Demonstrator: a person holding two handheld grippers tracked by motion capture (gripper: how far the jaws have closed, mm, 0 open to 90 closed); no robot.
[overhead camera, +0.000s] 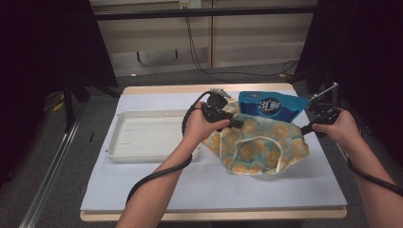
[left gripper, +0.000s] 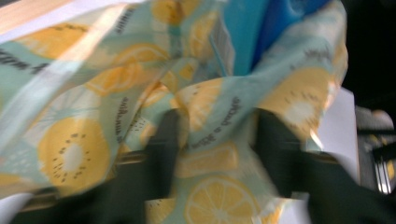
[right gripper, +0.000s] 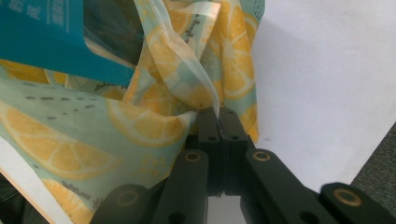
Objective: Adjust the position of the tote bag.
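Note:
A cloth bag (overhead camera: pixel 266 142) printed with lemon slices lies on the white mat, and a blue pouch (overhead camera: pixel 271 107) stands up out of its far side. My left gripper (overhead camera: pixel 240 124) reaches into the bag's left edge. In the left gripper view its jaws (left gripper: pixel 219 140) stand apart with a fold of the bag (left gripper: pixel 70 149) bunched between them and the blue pouch (left gripper: pixel 252 32) behind; the picture is blurred. My right gripper (overhead camera: pixel 304 129) is at the bag's right edge. In the right gripper view it (right gripper: pixel 218 119) is shut on a thin edge of the bag (right gripper: pixel 93 135), beside the pouch (right gripper: pixel 42 42).
A white rectangular tray (overhead camera: pixel 142 154) sits on the mat to the left of the bag, just under my left wrist. The white mat (overhead camera: pixel 214 185) covers the table top. Dark curtains hang on both sides, and cables run over the floor behind the table.

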